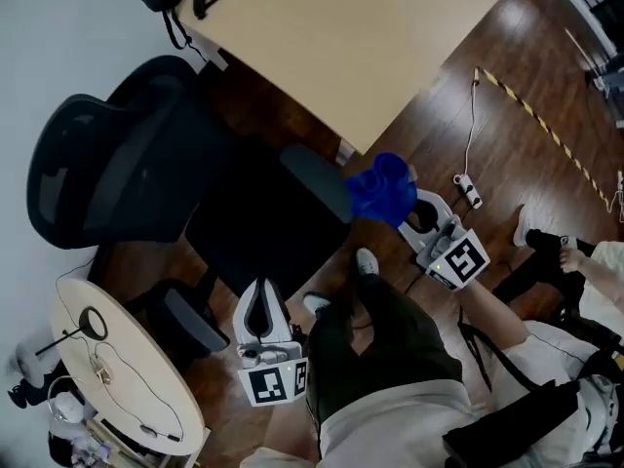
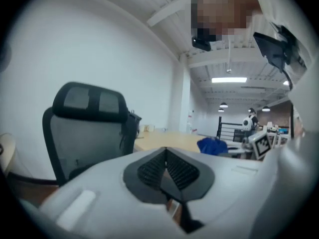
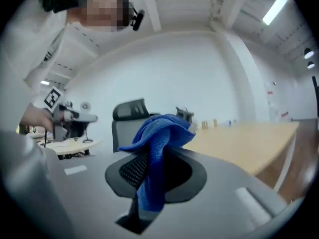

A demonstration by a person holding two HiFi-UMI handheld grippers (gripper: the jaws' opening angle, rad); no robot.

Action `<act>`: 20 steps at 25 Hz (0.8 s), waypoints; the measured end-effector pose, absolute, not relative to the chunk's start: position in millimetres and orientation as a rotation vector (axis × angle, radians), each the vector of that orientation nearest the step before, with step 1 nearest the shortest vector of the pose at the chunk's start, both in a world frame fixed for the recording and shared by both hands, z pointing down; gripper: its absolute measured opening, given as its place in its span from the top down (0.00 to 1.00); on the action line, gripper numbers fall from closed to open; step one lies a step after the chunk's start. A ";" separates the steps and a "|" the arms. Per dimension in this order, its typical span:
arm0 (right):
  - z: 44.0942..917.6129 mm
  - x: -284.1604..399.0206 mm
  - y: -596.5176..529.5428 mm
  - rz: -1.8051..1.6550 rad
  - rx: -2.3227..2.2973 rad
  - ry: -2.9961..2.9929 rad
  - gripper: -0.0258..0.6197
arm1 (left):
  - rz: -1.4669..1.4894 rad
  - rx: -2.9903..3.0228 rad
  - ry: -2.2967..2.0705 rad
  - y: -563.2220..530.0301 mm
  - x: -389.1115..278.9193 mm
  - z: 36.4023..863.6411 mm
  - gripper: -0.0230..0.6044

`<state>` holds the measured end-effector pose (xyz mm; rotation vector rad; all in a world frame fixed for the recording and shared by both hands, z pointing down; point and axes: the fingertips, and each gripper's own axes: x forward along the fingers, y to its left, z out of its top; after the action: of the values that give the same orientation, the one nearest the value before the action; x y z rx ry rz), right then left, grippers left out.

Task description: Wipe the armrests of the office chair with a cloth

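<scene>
Head view, chair (image 1: pixel 146 178): it stands to the left of the desk (image 1: pixel 361 37), backrest toward the wall and seat toward you.
Head view, right gripper (image 1: pixel 411 211): it carries the cloth (image 1: pixel 383 188) bunched at its tip, up in the air and not lying on anything.
Head view, desk-side armrest (image 1: pixel 314 181): its pad lies just left of the cloth, almost touching it. Its long axis runs from upper left to lower right, roughly crosswise to the line your right gripper points along.
Head view, other armrest (image 1: pixel 192 322): it sits just beside your left gripper (image 1: pixel 259 295), well apart from the cloth.
Head view, nearer hand: your right one, so the desk-side armrest looks like the first to wipe, with strokes along its length.
Left gripper view, jaws: pressed together with nothing between them. The backrest (image 2: pixel 84 128) stands ahead to the left, and the cloth (image 2: pixel 215 146) shows far off to the right, level with the desk top.
Right gripper view, jaws: pinching the cloth (image 3: pixel 158 143), which drapes over the tips and hangs down between them. The chair (image 3: pixel 130 114) stands ahead. The armrest pad is hidden behind the cloth here.
</scene>
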<state>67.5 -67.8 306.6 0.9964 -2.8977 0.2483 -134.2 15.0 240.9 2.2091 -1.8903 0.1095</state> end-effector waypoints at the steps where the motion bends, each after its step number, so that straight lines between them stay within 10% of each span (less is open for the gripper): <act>1: 251.0 54.6 -58.5 0.174 0.991 -2.962 0.85 | 0.080 2.243 -1.904 15.2 -136.5 213.1 0.96; 20: -5.8 1.6 178.7 0.008 0.761 -3.264 0.85 | -0.038 2.278 -2.233 260.5 -171.1 8.2 0.96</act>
<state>1.6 178.7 -5.8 0.7615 -3.2641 0.0081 -171.1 260.5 8.2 2.2783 -2.2335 -0.0378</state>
